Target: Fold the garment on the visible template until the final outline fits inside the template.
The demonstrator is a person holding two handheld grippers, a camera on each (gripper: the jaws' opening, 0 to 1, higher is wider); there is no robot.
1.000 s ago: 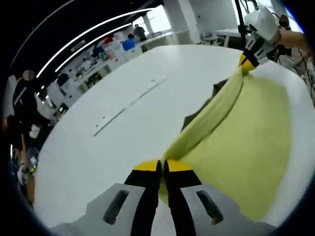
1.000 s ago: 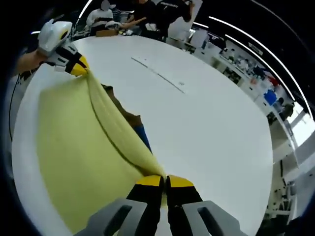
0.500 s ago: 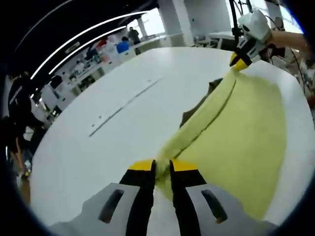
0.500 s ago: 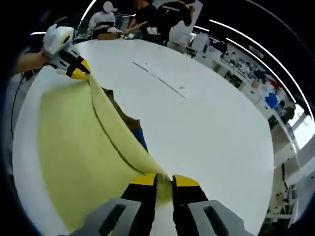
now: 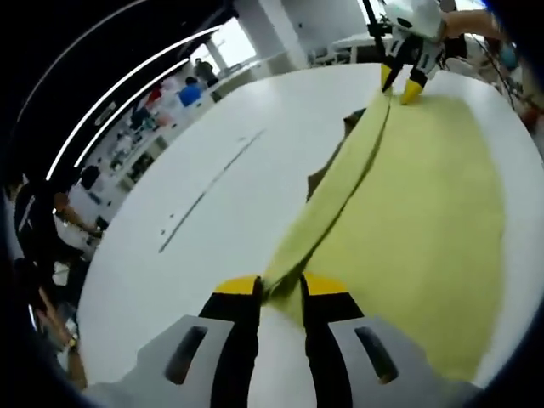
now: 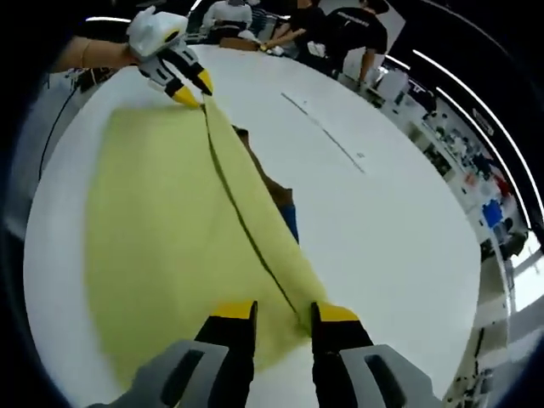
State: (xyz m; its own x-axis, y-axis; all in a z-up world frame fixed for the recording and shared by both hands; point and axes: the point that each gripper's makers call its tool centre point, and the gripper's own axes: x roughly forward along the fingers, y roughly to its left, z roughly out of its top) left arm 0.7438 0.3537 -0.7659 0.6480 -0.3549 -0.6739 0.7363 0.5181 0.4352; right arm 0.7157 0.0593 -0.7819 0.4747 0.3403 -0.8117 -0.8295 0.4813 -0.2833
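Left gripper [image 5: 279, 293] spread apart at the near corner of the yellow garment [image 5: 425, 204], cloth between its jaws; garment lies flat on the white desk [image 5: 195, 195], and the right gripper [image 6: 286, 314] gapes wide over its opposite corner.

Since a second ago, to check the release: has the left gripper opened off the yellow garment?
Yes. The left gripper has spread its jaws; the yellow garment edge lies loose between them on the white table.
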